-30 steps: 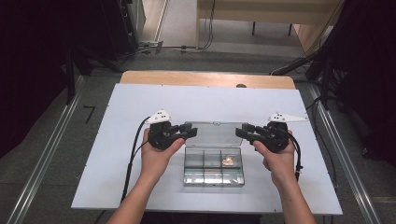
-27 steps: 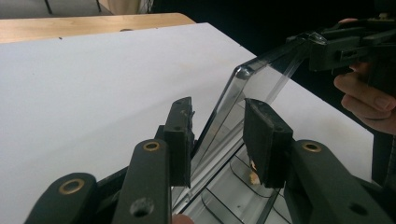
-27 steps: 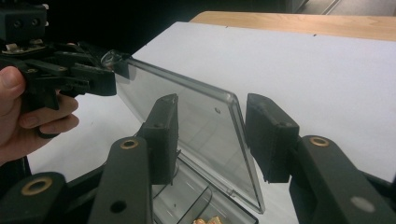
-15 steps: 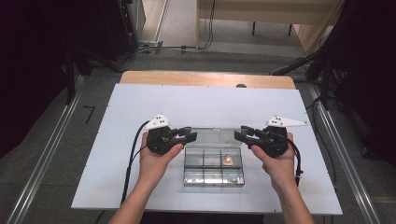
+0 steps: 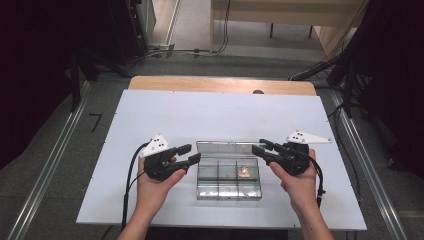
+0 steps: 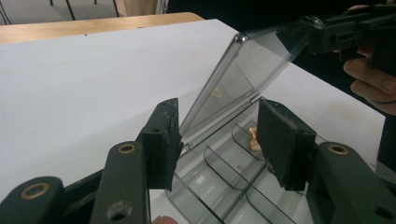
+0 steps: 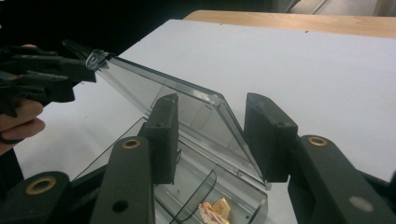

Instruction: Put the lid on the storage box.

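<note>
A clear plastic compartment box (image 5: pixel 227 192) lies on the white table top (image 5: pixel 200 115) with its lid (image 5: pixel 227 145) standing tilted open. A small orange-gold piece (image 5: pixel 244 171) rests in a back right compartment. My left gripper (image 5: pixel 191 152) is just off the box's left end. Its jaws have just been opening, and in its own view (image 6: pixel 218 107) they stand apart with the lid's near end (image 6: pixel 243 74) ahead of them, untouched. At the right end my right gripper (image 5: pixel 258 149) has wide jaws (image 7: pixel 211 100) on either side of the lid's corner (image 7: pixel 233 126), not pressing it.
The white top sits on a wooden table (image 5: pixel 220 84) whose edge shows at the back. Metal rails (image 5: pixel 45 170) run along both sides. Dark equipment and cables stand on the floor beyond.
My left gripper has drawn back to the left, away from the box's end, and its jaws have widened. The right gripper has stayed in place. The lid still stands open.
</note>
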